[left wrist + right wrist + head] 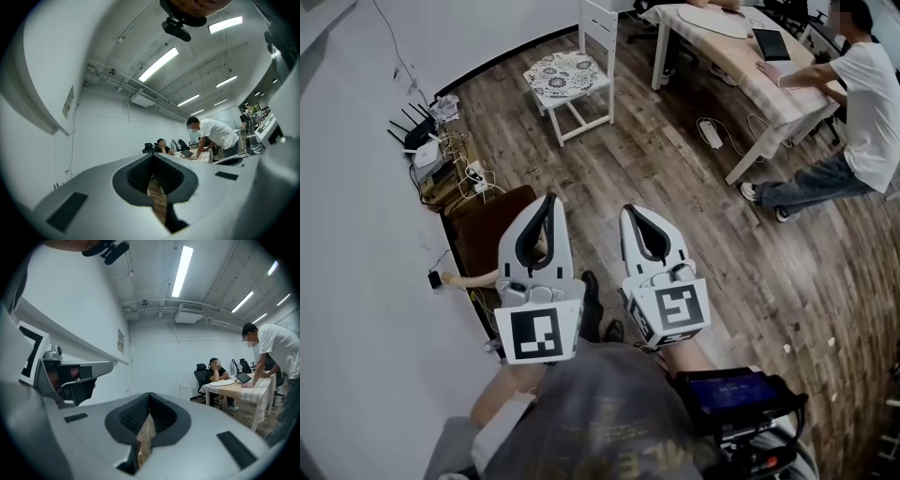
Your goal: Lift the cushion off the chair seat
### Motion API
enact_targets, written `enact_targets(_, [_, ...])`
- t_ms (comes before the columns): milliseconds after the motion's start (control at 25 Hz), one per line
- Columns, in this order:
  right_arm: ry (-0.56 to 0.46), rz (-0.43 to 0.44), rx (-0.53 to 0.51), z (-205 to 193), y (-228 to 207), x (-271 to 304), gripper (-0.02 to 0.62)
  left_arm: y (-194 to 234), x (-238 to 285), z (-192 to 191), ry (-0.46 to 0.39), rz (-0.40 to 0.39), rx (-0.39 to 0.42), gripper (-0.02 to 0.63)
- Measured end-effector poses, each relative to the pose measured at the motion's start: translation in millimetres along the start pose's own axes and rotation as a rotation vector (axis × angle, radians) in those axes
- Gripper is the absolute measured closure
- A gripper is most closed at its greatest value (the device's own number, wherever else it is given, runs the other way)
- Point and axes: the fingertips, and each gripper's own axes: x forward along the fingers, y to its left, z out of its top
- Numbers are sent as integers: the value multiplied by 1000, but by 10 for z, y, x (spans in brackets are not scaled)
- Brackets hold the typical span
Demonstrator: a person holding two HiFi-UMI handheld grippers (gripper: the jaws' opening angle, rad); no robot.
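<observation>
A white wooden chair [581, 94] stands far ahead on the wood floor, near the wall. A round cushion [565, 75] with a lacy dark-and-white pattern lies on its seat. My left gripper [551, 199] and right gripper [630, 210] are held level, side by side, well short of the chair. Both point roughly toward it. In the left gripper view the left gripper [152, 154] has its dark pads meeting at the tip with nothing between them. The right gripper [149, 394] looks the same in its own view: shut and holding nothing.
A long table [741, 56] stands at the right with a laptop [771, 43] on it; a person [853, 112] leans over it. Routers and cables [431, 150] lie along the left wall. A low brown cabinet [487, 230] sits just left of my left gripper.
</observation>
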Motion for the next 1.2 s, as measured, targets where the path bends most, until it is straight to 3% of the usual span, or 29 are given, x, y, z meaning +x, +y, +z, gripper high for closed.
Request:
enact_targets(240, [16,-7,17,-108,-246,343,589,42,397,-188,19,-8,-21,600])
enact_targets(640, [22,-2,16,25,-601,1546,589,548,1459,-374,21,-17,-56,600])
enact_targets(960, [-10,1,-7,255,-832,2361,589,941,2218,-318,-33,-18,-55,600])
enact_targets(1200, [-19,-16,-5,276,-1030,2616,589,962,2523,-358,-44,-40,-51,600])
